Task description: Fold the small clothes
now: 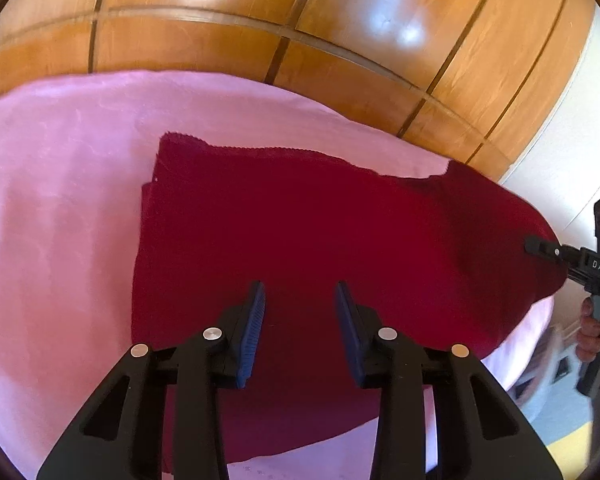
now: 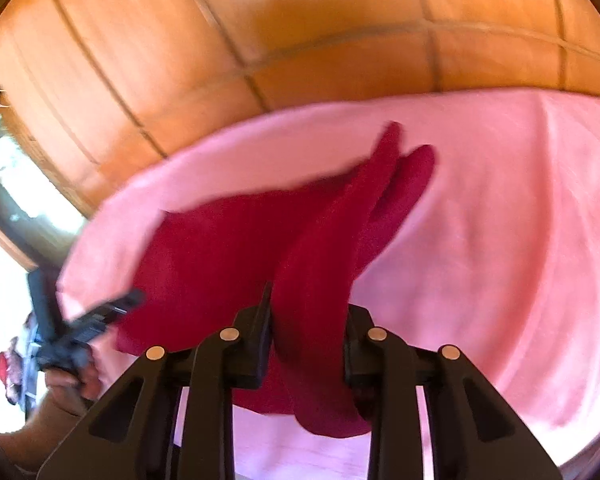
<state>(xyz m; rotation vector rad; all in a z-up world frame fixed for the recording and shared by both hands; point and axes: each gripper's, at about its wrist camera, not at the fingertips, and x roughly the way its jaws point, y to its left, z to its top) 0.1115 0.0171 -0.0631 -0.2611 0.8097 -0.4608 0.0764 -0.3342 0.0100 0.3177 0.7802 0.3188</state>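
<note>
Close up on the left tool (image 1: 300,292): hanging wide open, gripping nothing, hovering just above the near part of the red cloth (image 1: 300,220). Over on the right tool (image 2: 308,308): clamping shut on a bunched edge of that cloth and holding it up off the pink cover (image 1: 60,200), with the rest lying flat ahead of the left tool, partly doubled over at the far left corner.

Looking like mid-fold, so probably worth carrying the pinched edge across low and slow, aiming to line it up with the opposite edge. Maybe pressing down with the open left tool just ahead of its tips, pinning the flat part to stop any sliding. Also watching for the drooping tail under the right tool getting tucked underneath.
</note>
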